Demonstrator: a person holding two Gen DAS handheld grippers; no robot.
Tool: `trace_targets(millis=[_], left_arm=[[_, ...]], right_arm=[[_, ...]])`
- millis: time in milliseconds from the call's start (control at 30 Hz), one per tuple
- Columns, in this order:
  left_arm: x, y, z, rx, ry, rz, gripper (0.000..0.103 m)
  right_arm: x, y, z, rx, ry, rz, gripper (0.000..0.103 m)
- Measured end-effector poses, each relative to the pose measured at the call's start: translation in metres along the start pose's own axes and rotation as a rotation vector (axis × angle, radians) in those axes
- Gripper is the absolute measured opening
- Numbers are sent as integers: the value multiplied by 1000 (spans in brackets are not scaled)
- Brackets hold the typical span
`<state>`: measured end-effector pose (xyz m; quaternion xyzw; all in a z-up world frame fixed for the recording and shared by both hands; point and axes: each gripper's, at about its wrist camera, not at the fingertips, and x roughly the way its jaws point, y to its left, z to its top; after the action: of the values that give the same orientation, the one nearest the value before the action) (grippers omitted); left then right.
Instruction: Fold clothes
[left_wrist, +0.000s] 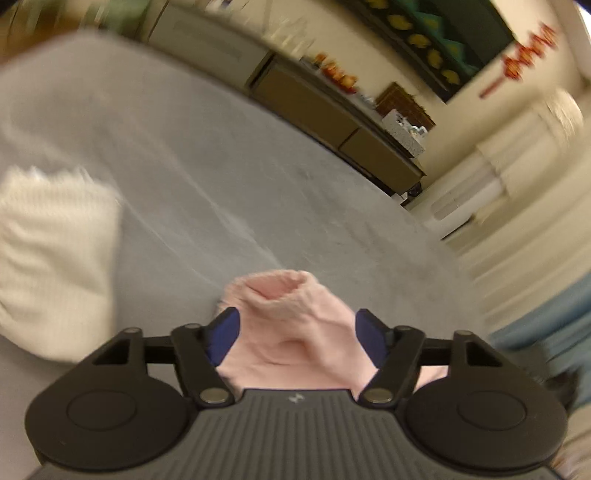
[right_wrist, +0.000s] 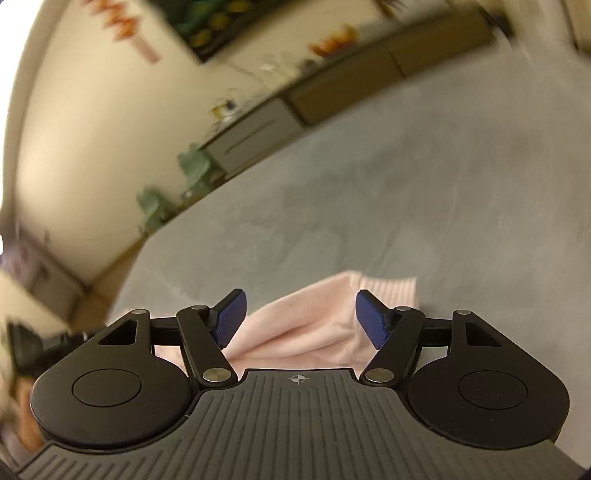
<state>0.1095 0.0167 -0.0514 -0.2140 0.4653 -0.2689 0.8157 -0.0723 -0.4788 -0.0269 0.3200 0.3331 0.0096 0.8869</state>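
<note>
Both views are blurred. The left claw (left_wrist: 297, 326) stands open over a bunched pink garment (left_wrist: 291, 332) at lower centre; pad contact cannot be confirmed. The right claw (right_wrist: 297, 319) is open, the pink garment (right_wrist: 310, 328) partly hidden beneath it on the grey bed (right_wrist: 406, 206). A white knit item (left_wrist: 55, 258) is cut off at left.

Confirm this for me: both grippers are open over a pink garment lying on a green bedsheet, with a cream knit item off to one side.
One detail is wrong: the bedsheet is grey, not green, as both wrist views show. The rest stands: the left gripper and right gripper are open over the pink garment, and the cream knit item lies off to one side in the left wrist view.
</note>
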Motion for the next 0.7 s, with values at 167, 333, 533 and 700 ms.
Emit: trace_targets(millis=[167, 333, 533, 700], left_arm=[[32, -5, 18, -48, 11, 44, 71], [55, -5, 20, -71, 43, 74, 71], [51, 11, 19, -154, 34, 71, 71], [50, 11, 28, -199, 25, 28, 71]], right_arm=[[20, 20, 4, -256, -62, -216, 88], [29, 13, 18, -354, 10, -242, 88], [13, 32, 3, -532, 97, -102, 14], [-13, 65, -45, -849, 82, -10, 11]])
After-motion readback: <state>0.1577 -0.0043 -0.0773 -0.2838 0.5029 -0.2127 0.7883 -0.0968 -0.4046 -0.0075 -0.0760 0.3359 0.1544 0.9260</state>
